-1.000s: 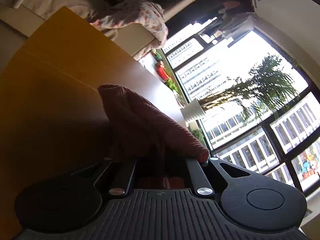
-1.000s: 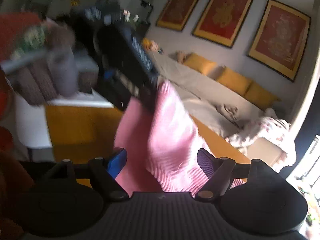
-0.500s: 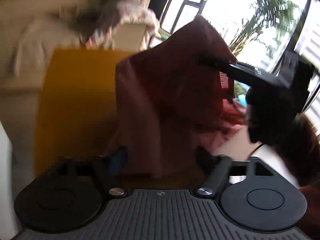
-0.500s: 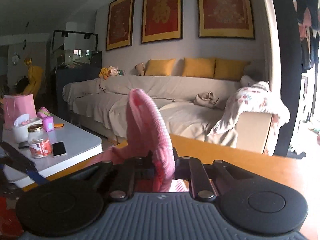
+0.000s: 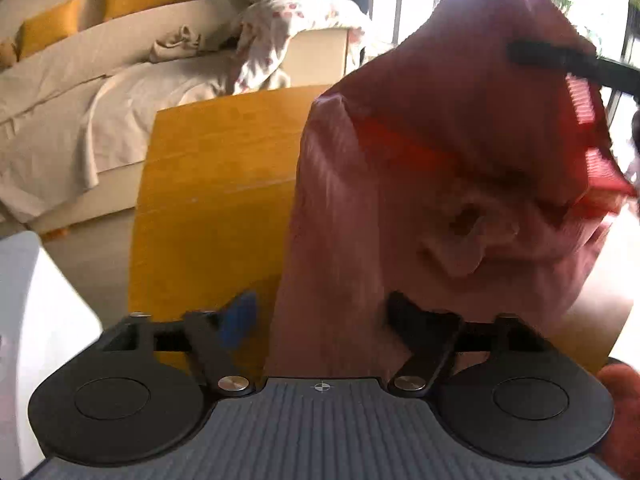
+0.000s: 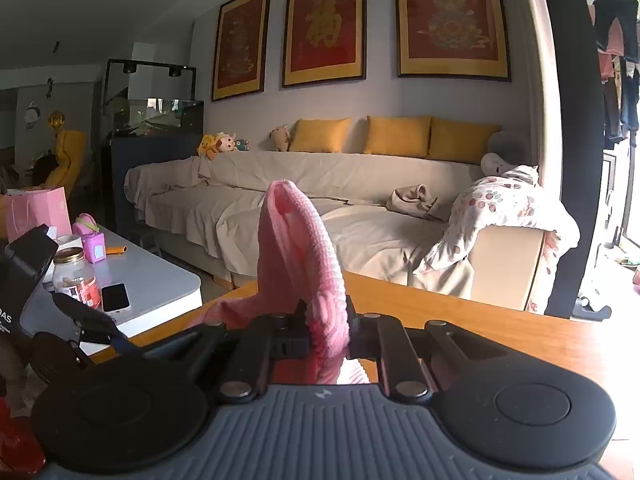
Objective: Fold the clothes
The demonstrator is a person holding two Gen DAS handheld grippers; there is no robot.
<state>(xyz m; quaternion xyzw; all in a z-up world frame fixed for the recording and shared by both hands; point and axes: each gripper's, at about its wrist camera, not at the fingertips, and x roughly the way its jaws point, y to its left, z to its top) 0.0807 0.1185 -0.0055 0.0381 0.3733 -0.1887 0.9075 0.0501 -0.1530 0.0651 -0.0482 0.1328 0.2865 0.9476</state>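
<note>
A pink ribbed knit garment (image 5: 420, 184) hangs above the yellow wooden table (image 5: 216, 184). My right gripper (image 6: 328, 344) is shut on a fold of the garment (image 6: 304, 248), which loops up over its jaws. In the left wrist view the right gripper's black finger (image 5: 568, 60) holds the cloth's top at upper right. My left gripper (image 5: 320, 316) points down at the garment's lower part. Its jaws are closing with the cloth between them. The blue pad (image 5: 240, 320) stands clear of the fabric.
A sofa (image 6: 360, 200) with yellow cushions and a flowered blanket (image 6: 508, 208) lies behind the table. A white coffee table (image 6: 160, 280) to the left carries a jar, a phone and a pink bag. A bright window is at the right.
My left gripper let go of the cloth, opened wide, turned toward the hanging garment and now narrows around it. My right gripper shut on a fold and lifted it.
</note>
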